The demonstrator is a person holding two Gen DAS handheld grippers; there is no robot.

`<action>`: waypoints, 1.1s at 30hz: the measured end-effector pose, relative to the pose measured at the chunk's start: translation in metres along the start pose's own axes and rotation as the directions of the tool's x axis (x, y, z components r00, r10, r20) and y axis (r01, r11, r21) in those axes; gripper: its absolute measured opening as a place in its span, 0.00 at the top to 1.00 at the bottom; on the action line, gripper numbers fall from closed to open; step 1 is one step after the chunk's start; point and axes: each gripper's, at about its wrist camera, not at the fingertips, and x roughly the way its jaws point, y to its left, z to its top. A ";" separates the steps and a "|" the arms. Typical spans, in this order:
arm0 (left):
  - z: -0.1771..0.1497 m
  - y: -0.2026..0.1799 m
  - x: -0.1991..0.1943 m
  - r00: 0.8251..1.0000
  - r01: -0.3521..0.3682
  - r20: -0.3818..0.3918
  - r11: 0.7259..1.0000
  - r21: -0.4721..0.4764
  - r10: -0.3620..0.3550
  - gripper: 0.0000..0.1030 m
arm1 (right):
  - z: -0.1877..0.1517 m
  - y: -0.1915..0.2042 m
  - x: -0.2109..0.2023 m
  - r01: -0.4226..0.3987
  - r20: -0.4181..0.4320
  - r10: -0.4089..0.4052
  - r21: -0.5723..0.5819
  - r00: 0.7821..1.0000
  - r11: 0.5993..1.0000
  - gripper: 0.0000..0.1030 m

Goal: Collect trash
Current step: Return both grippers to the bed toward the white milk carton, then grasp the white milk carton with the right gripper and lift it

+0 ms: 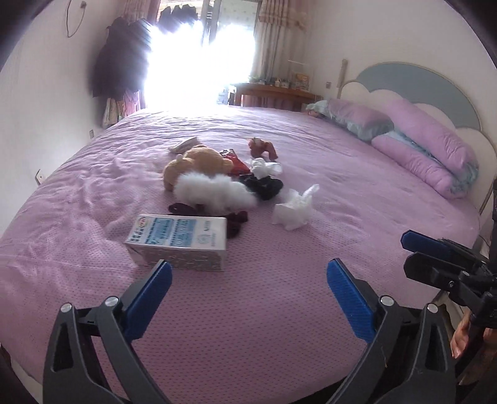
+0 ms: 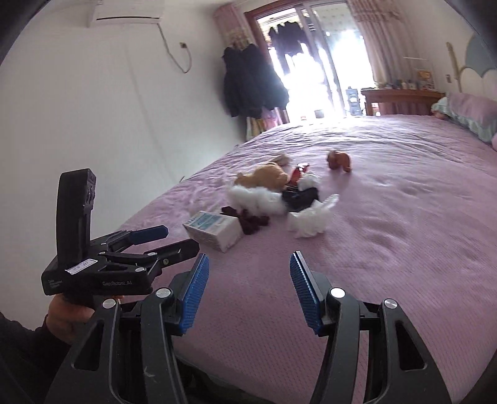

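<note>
Trash lay heaped near the middle of a purple bed (image 1: pixel 279 310): a rectangular milk carton (image 1: pixel 178 241) on its side nearest the cameras, a crumpled white tissue (image 1: pixel 293 209) just to its right, and a second wad (image 1: pixel 264 167) farther back. Among them sat a tan plush bear (image 1: pixel 195 164), a fluffy white toy (image 1: pixel 214 191), dark cloth (image 1: pixel 264 186) and a small brown figure (image 1: pixel 262 147). Wide bare stretches of dotted, quilted bedspread surrounded the pile, open toward both grippers.

The left gripper (image 1: pixel 248 276) hovered just short of the carton, its ribbed blue fingers spread wide and holding nothing. The right gripper (image 2: pixel 248 273) hung farther back, its jaws likewise apart and empty.

Only the left view showed the scalloped headboard (image 1: pixel 419 90) and pink pillows (image 1: pixel 428 146); only the right view showed the wall air conditioner (image 2: pixel 129 12) and the left hand (image 2: pixel 68 317) on its handle.
</note>
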 end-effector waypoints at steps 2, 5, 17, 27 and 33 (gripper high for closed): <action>0.003 0.015 -0.001 1.000 -0.030 0.002 1.000 0.004 0.030 0.04 | 0.006 0.011 0.014 -0.026 -0.017 0.026 -0.039 1.000 0.999 0.47; 0.007 0.030 -0.004 0.999 -0.053 0.001 0.999 -0.005 0.053 0.04 | 0.011 0.025 0.039 -0.053 -0.045 0.050 -0.075 0.998 0.996 0.47; 0.012 0.084 0.024 0.998 -0.046 -0.052 0.999 0.005 0.046 0.04 | 0.028 0.035 0.128 -0.062 -0.162 0.041 -0.131 0.986 0.989 0.44; 0.007 0.136 0.049 0.992 -0.081 -0.102 0.992 -0.095 0.072 0.04 | 0.035 0.040 0.174 -0.080 -0.234 0.028 -0.217 0.972 0.973 0.36; 0.012 0.143 0.048 0.995 -0.063 -0.085 0.992 -0.107 0.054 0.04 | 0.036 0.046 0.191 -0.117 -0.266 0.032 -0.309 0.963 0.944 0.33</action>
